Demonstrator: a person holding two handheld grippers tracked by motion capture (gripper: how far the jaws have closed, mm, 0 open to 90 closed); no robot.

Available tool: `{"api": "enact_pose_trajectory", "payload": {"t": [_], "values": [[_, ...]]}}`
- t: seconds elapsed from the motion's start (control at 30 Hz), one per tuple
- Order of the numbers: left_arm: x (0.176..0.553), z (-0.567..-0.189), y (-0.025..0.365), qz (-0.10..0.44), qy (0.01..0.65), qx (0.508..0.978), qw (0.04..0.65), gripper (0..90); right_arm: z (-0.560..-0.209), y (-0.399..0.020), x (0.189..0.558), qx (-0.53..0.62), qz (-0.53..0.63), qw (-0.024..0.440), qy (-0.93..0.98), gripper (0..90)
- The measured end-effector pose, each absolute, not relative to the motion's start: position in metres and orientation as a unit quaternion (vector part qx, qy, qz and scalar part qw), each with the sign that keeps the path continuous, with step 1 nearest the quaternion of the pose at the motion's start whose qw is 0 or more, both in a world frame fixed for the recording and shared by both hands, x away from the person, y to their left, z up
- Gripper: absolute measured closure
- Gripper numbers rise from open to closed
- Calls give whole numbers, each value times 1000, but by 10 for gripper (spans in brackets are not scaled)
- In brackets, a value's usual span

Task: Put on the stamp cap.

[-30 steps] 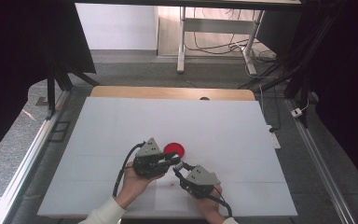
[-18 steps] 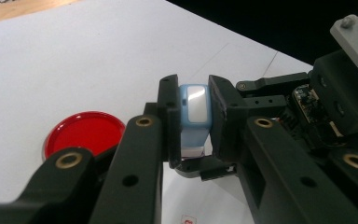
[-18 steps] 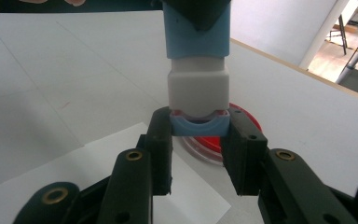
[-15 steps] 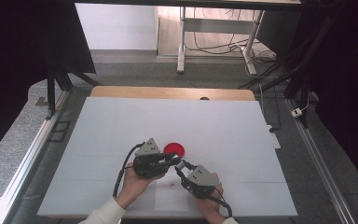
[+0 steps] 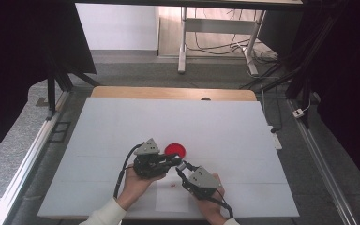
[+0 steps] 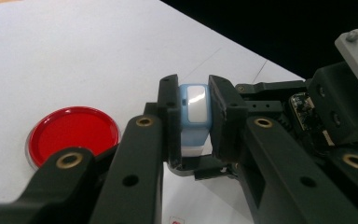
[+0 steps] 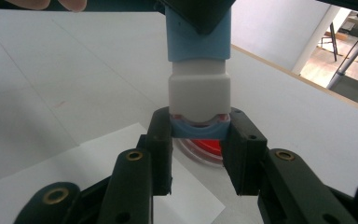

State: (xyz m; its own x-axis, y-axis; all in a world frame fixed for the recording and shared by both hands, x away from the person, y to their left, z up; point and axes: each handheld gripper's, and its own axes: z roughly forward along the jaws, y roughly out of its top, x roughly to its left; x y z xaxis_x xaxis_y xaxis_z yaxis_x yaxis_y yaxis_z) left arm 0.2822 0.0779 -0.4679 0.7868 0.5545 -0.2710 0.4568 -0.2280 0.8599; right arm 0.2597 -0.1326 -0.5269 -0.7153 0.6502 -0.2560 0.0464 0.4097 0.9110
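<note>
Low centre of the high view: the left gripper (image 5: 172,161) clamps the blue-and-white stamp (image 6: 193,116) by its body, the right gripper (image 5: 183,169) clamps its lower end, the red dish (image 5: 175,150) just behind. Pull straight apart, no twisting.

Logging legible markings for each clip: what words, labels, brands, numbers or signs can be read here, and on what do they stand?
None can be read.
Small red mark on the white paper sheet: too small and blurred to read.
Blue and white item held between both grippers: no print visible on it.
Red dish: no lettering visible.
</note>
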Motion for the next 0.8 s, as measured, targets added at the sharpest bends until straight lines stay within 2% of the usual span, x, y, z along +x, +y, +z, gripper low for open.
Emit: {"api": "enact_pose_trajectory", "payload": {"t": [0.33, 0.8], "values": [[283, -468, 76, 52, 312, 803, 505, 756, -529, -130, 260, 216, 476, 303, 797, 647], [285, -475, 76, 31, 321, 799, 508, 757, -528, -129, 260, 210, 477, 298, 800, 648]]}}
